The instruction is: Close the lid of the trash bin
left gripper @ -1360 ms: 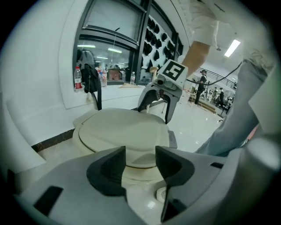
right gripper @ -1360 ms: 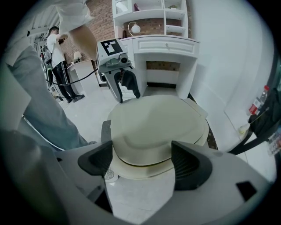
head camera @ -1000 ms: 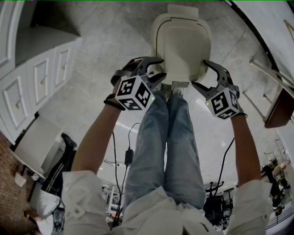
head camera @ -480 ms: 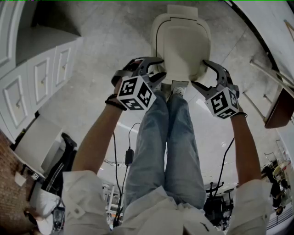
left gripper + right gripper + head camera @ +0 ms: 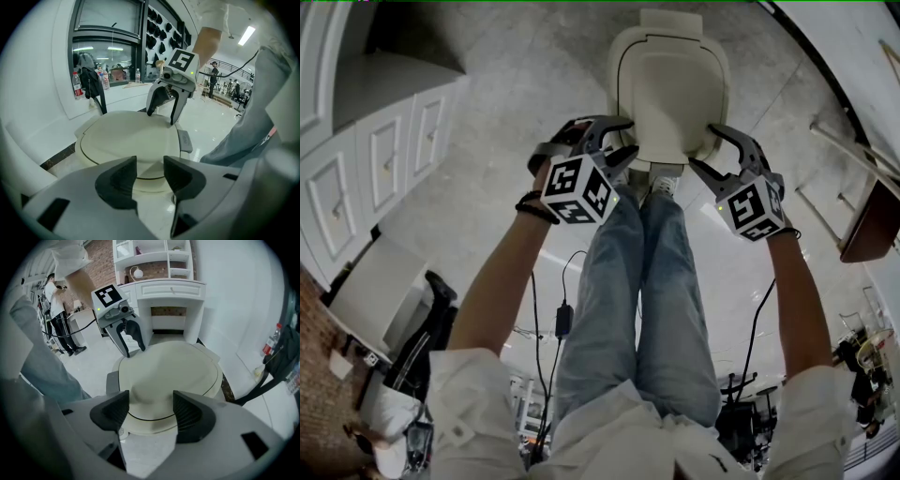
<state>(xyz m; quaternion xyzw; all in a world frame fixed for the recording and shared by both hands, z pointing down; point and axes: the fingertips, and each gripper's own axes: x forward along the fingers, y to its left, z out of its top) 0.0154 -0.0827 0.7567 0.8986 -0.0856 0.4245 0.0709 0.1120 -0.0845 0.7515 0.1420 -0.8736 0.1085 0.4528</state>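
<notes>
I see the lid (image 5: 670,94) of the trash bin (image 5: 673,21) lying flat just ahead, long axis running away from me, left tongs (image 5: 623,141) and right tongs (image 5: 705,150) flanking its near edge equally close, both spread on nothing, the right's jaws having just closed partway.

No word or number can be read. The marker cubes (image 5: 577,187) carry only black-and-white square patterns, and the bottle (image 5: 76,85) label is too small.
</notes>
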